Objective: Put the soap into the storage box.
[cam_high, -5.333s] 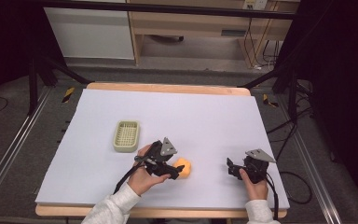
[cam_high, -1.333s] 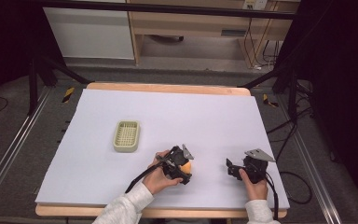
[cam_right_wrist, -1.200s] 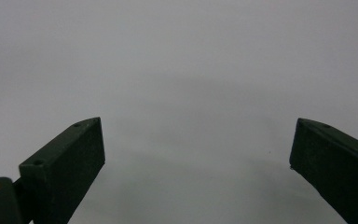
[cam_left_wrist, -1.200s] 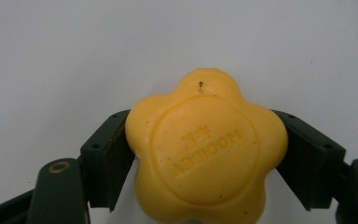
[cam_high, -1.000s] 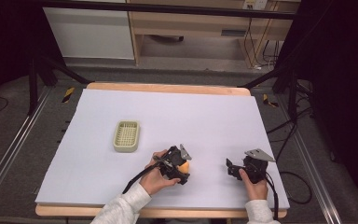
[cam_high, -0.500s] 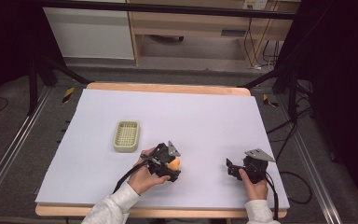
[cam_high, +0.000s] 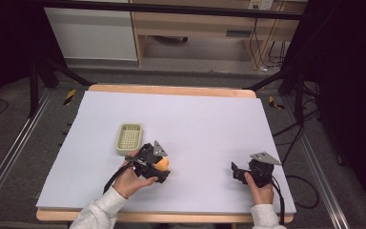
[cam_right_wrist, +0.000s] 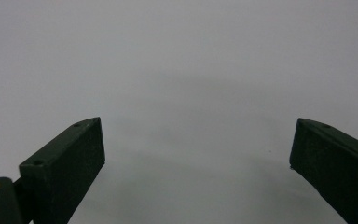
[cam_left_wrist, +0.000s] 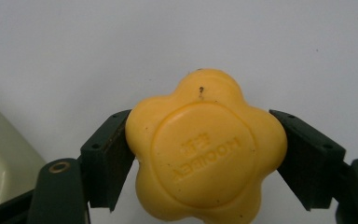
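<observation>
1. The step in hand is judged to be the carrying of a yellow flower-shaped soap (cam_left_wrist: 205, 147); it is clamped between the two jaws of the left claw (cam_high: 158, 168), which press on its opposite lobes, and it is seen at the near-left part of the desk (cam_high: 209, 119), just beside the near-right corner of the pale green basket (cam_high: 129, 138).
2. The stamped face of the soap is turned toward the left claw's camera; whether the soap is lifted clear of the desk or touches it cannot be told.
3. The right claw (cam_high: 240, 172) is held with its jaws wide apart and nothing between them – it rests low over bare desk at the near right, well apart from the soap.
4. The next move is judged to call for a short carry to the left and away from the person, until the soap is over the basket's open top; then the jaws are to be parted.
5. Counted: one soap; one basket; two claws – one on each hand.
</observation>
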Demonstrator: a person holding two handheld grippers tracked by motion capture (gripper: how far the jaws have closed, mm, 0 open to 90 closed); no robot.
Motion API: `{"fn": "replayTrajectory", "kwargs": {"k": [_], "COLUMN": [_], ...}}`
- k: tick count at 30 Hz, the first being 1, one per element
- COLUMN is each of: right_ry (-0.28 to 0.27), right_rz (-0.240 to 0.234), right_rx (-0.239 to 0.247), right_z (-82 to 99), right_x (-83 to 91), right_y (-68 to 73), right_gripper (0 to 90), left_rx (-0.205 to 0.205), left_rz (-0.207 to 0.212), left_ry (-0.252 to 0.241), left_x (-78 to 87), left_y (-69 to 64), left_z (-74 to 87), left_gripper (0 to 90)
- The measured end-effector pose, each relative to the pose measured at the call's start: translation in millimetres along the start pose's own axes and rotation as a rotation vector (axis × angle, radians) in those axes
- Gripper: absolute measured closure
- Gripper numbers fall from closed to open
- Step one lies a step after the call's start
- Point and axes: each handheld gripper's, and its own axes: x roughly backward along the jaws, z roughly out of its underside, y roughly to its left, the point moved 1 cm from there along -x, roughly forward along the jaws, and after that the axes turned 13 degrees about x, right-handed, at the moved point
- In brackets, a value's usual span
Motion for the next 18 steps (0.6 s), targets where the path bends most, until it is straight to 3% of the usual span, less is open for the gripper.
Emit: {"fn": "replayTrajectory", "kwargs": {"k": [18], "right_ry": [-0.001], "right_rz": [0.001], "right_rx": [0.004], "right_z": [0.0], "right_x": [0.3], "right_y": [0.3], "right_gripper": [3.7], "left_rx": [0.093], "left_rz": [-0.050], "left_ry": [-0.044], "left_x": [26.9], "left_y": [37.6], "left_z": [5.1], "left_gripper": [24.9]}}
